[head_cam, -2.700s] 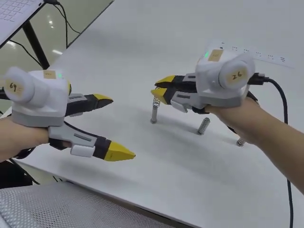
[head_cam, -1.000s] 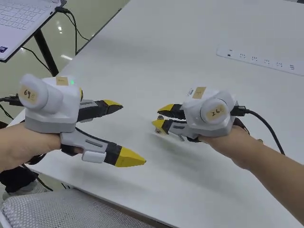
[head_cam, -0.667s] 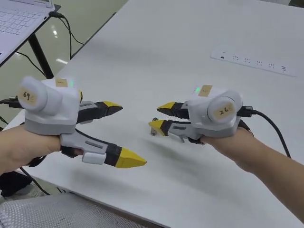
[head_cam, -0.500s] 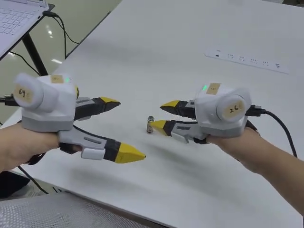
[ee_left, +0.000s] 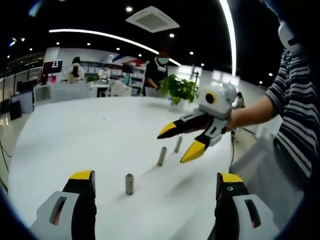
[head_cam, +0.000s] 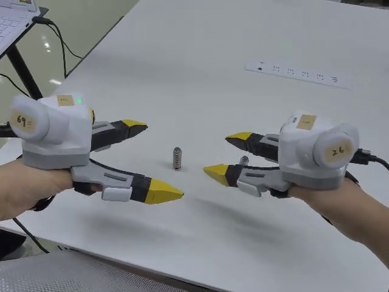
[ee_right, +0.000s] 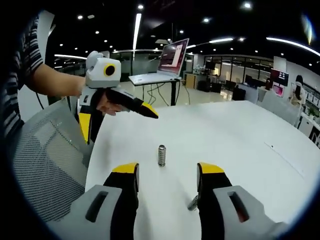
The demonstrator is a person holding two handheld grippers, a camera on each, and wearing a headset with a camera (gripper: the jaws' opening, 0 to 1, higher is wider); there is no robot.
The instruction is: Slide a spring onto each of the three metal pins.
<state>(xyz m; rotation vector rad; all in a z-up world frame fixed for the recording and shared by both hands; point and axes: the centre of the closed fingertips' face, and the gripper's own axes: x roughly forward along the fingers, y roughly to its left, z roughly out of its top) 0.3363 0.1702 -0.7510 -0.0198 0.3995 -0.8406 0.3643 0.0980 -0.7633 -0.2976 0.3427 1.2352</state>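
Fingertips of the left gripper and right gripper are spread and empty. One spring-wrapped pin stands on the white table between them. A second pin sits just beside the right gripper's lower jaw, and a sideways sweep could topple it. Half a second ago that jaw tip was beside the first pin; now they are apart.

White left gripper (marked 69), right gripper (26), yellow-tipped black jaws

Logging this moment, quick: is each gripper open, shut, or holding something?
Left gripper: open, jaws wide apart, holding nothing.
Right gripper: open, holding nothing.
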